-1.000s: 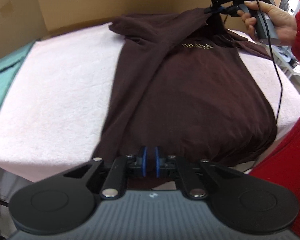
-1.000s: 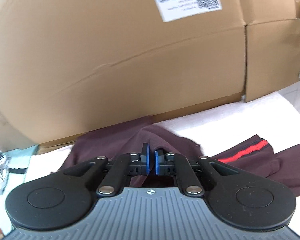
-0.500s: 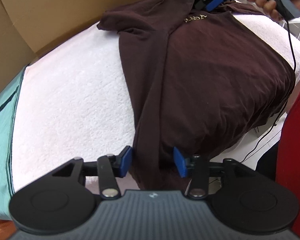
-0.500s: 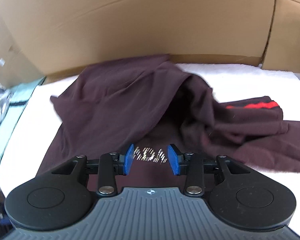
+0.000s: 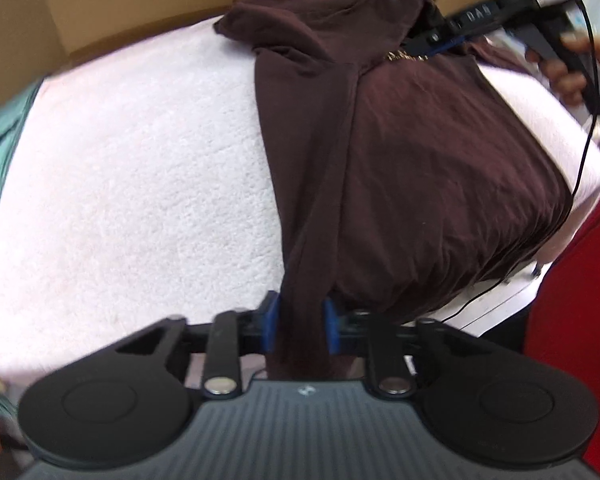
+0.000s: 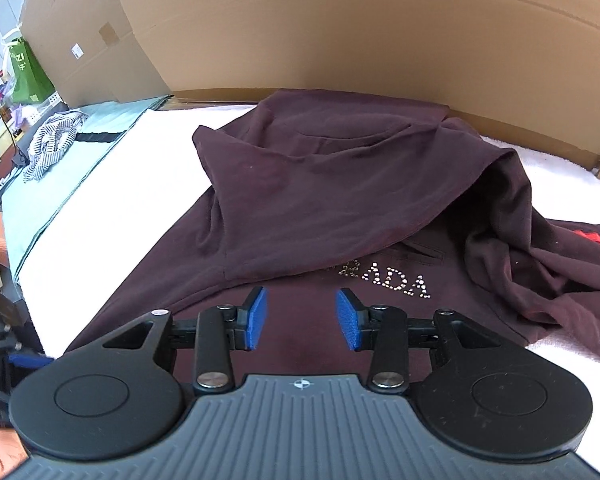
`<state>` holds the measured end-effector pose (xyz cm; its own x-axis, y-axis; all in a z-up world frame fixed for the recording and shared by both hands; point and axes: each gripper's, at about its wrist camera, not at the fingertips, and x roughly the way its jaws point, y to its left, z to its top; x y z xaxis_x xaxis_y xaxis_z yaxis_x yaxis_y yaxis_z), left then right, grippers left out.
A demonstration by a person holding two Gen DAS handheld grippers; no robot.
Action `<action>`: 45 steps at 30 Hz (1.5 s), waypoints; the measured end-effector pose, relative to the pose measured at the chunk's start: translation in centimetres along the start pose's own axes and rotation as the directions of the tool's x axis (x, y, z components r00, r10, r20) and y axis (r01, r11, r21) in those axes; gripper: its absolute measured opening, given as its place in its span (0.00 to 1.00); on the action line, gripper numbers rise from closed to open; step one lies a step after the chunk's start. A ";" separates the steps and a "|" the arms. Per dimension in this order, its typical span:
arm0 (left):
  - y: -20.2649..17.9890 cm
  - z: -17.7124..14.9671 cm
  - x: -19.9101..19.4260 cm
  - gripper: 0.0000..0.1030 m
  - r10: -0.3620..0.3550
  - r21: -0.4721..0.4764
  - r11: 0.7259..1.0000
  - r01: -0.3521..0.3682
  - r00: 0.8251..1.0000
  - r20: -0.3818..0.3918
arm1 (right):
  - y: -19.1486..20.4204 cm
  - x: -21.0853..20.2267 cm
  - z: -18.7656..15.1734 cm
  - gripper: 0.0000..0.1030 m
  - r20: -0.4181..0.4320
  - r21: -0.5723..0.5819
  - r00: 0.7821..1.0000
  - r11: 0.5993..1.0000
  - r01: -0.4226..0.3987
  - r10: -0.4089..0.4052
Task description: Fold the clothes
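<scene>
A dark maroon shirt (image 5: 420, 152) lies on a white fleecy towel (image 5: 140, 180), its left side folded over the body. My left gripper (image 5: 299, 328) is at the near hem; its blue pads stand half closed with a hanging strip of the fold between them, touching both. In the right wrist view the shirt (image 6: 320, 184) shows a rhinestone logo (image 6: 388, 280) and a red-striped cuff (image 6: 596, 238). My right gripper (image 6: 302, 318) hovers open over the chest with nothing between its pads. From the left wrist view, the right gripper (image 5: 428, 42) is by the collar, held by a hand (image 5: 572, 64).
Cardboard boxes (image 6: 340, 40) wall the far side of the towel (image 6: 140, 184). A teal cloth (image 6: 60, 168) with a striped garment (image 6: 52, 140) lies left, near a green bag (image 6: 28, 76). A black cable (image 5: 584, 140) hangs at the right, beside red clothing (image 5: 580, 340).
Both grippers let go of the shirt and opened. The right one pulled back from the collar to over the chest. The left one's pads have since narrowed around the hem fold.
</scene>
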<state>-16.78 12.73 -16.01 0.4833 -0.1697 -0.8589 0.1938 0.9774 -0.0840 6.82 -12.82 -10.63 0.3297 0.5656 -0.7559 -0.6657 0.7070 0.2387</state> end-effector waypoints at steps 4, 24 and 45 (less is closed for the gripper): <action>-1.7 -0.3 -0.2 0.01 -0.040 -0.062 0.997 0.041 0.999 0.016 | -0.4 0.2 0.0 0.48 -0.011 0.041 1.000 0.999 0.010 -0.010; -4.4 -0.6 -1.4 0.26 -0.016 -0.144 0.989 0.026 0.998 0.066 | 0.6 1.4 1.0 0.50 -0.040 0.150 0.994 0.984 -0.096 0.103; -5.1 0.8 -0.5 0.00 0.054 -0.140 0.989 -0.042 0.995 0.080 | 2.8 4.5 5.1 0.04 0.134 0.213 0.989 0.972 -0.096 0.068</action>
<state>-17.35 7.74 -14.76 0.5599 -0.1267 -0.8188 0.0516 0.9917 -0.1181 9.88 -6.17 -10.25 0.3703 0.6642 -0.6494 -0.5361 0.7237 0.4345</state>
